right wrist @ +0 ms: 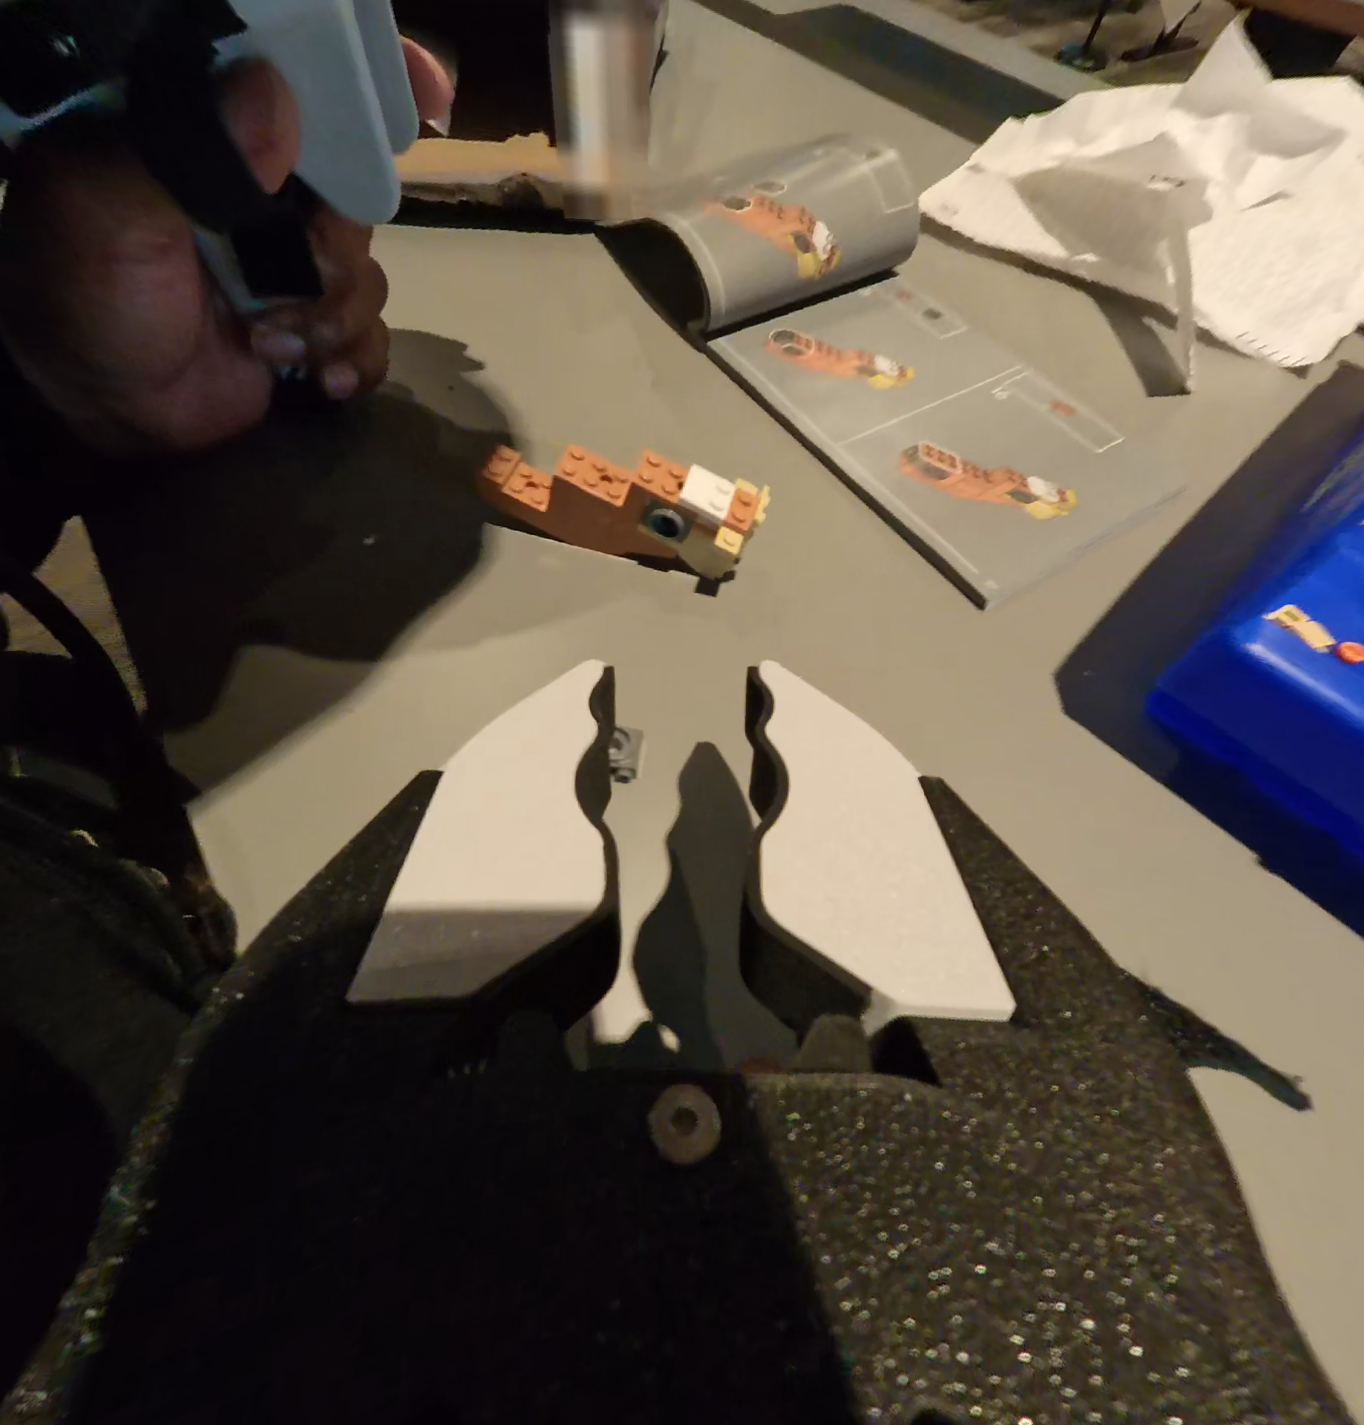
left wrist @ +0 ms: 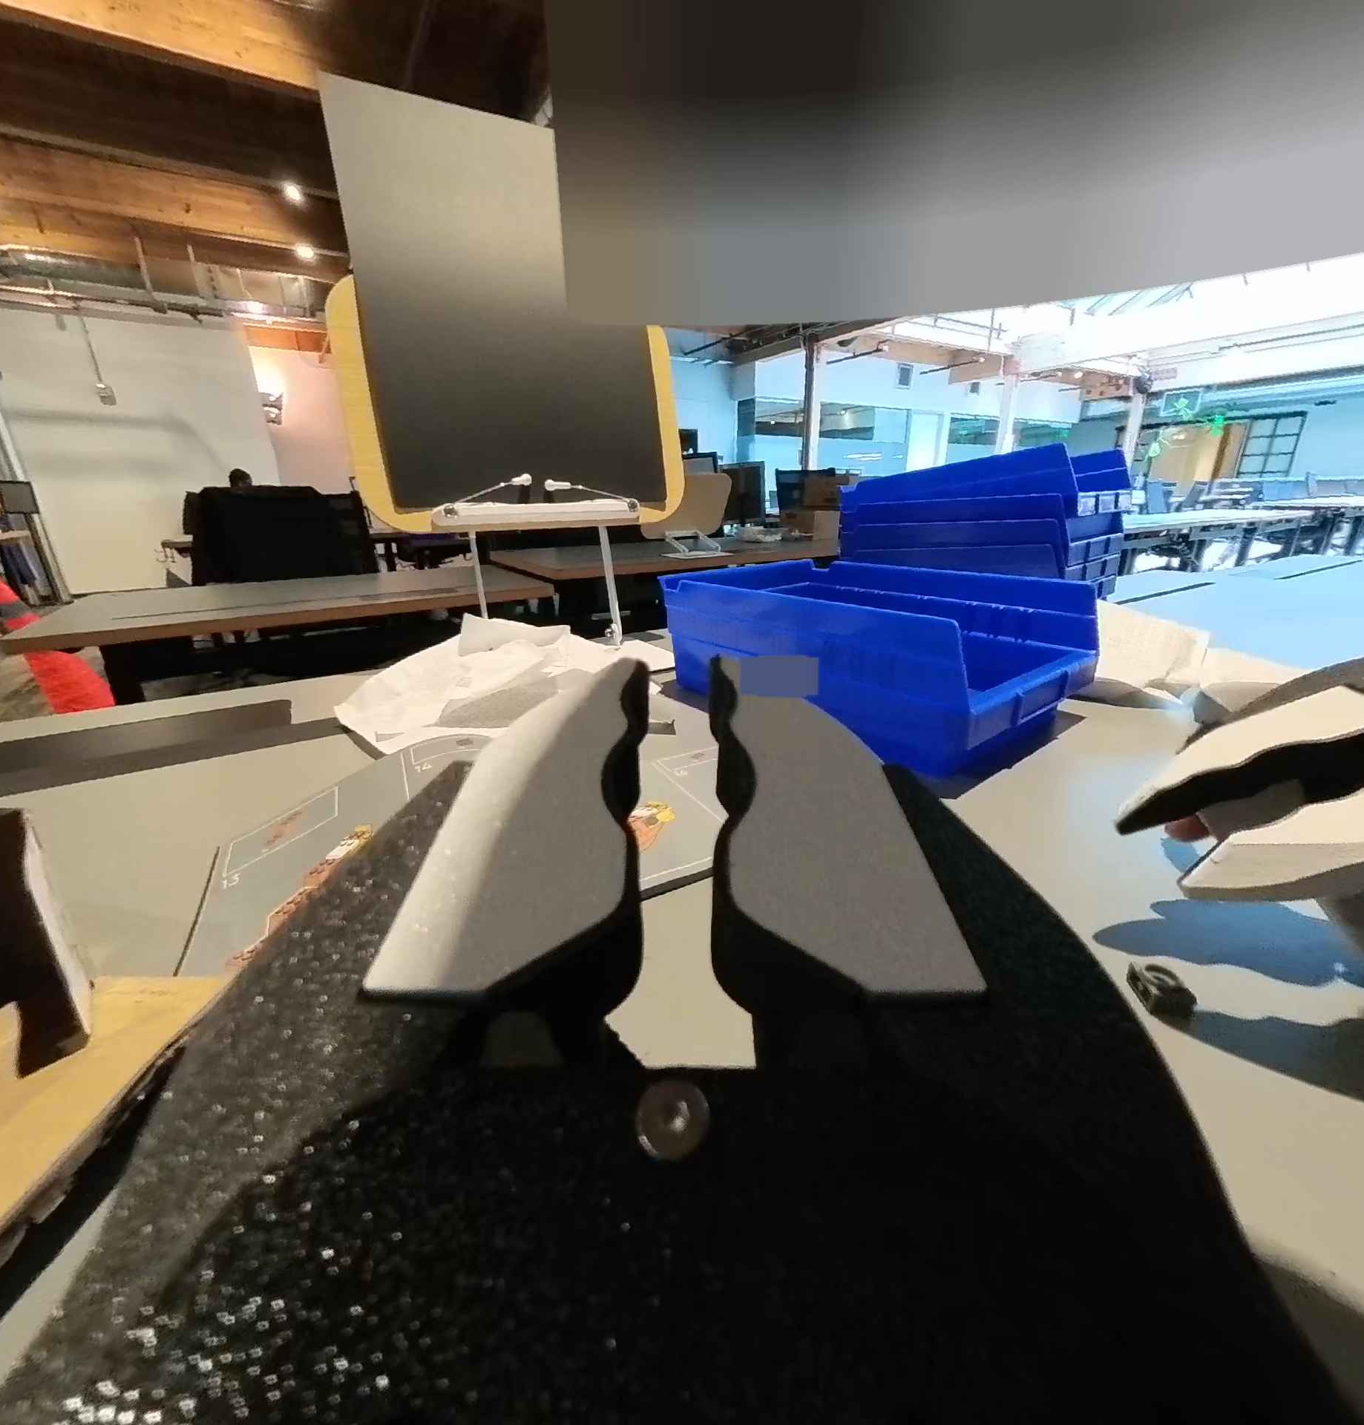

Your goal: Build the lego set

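A partly built brown and orange lego model (right wrist: 625, 501) with a white and tan end lies on the grey table. A small dark grey piece (right wrist: 625, 756) lies on the table under my right gripper (right wrist: 679, 678), close to its left finger. The right gripper is open and empty. In the left wrist view the same piece (left wrist: 1161, 998) lies below the right gripper (left wrist: 1161, 848). My left gripper (left wrist: 679, 678) is narrowly open and empty, raised over the open instruction booklet (left wrist: 293, 848). A hand holds it at the top left of the right wrist view (right wrist: 278, 154).
The instruction booklet (right wrist: 933, 447) lies open behind the model. Crumpled white paper (right wrist: 1165, 216) lies beyond it. A blue bin (right wrist: 1296, 671) with loose pieces stands at the right, with stacked blue bins (left wrist: 933, 655) behind. A dark board on a stand (left wrist: 494, 385) rises at the back. The gap from one gripper's tips to the other's is roughly 20 cm.
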`<control>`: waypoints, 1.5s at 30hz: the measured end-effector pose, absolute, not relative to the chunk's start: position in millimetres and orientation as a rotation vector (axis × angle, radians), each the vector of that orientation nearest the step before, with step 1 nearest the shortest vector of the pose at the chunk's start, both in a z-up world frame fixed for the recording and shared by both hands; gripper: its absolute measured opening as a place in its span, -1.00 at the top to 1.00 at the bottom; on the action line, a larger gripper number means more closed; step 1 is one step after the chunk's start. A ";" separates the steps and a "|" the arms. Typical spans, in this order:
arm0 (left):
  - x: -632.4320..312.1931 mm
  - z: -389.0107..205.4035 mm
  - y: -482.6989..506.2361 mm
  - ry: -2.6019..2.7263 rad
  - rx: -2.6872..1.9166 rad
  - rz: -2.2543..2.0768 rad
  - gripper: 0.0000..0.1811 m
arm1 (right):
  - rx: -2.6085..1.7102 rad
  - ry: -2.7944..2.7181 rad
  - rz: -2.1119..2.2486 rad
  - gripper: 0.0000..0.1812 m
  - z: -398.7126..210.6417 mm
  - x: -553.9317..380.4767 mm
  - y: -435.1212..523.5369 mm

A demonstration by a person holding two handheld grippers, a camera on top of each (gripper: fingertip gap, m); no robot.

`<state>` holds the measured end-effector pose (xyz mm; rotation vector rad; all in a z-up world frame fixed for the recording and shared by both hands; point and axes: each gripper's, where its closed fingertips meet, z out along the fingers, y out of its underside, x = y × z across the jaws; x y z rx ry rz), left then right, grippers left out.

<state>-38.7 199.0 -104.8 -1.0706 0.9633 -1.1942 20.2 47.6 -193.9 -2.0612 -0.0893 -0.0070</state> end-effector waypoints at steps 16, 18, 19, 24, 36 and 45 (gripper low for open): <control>-41.0 -112.4 172.8 1.121 -1.001 -1.133 1.00 | -2.008 -0.103 -0.027 0.68 -182.3 31.4 53.3; -38.4 -125.0 162.0 1.254 -1.015 -1.082 0.98 | -2.016 -0.114 -0.032 0.68 -185.7 31.2 55.8; -36.4 -134.8 156.6 1.342 -1.042 -1.058 0.96 | -2.015 -0.107 -0.027 0.68 -186.3 32.7 56.5; -34.4 -185.3 136.0 1.742 -1.158 -0.891 0.92 | -2.008 -0.080 -0.008 0.71 -188.1 38.2 57.1; -31.7 -198.2 137.5 1.779 -1.231 -0.838 0.92 | -1.986 -0.065 0.012 0.73 -185.6 39.2 53.5; -32.9 -189.8 143.9 1.710 -1.280 -0.941 0.92 | -1.996 -0.087 0.000 0.75 -187.3 36.8 53.7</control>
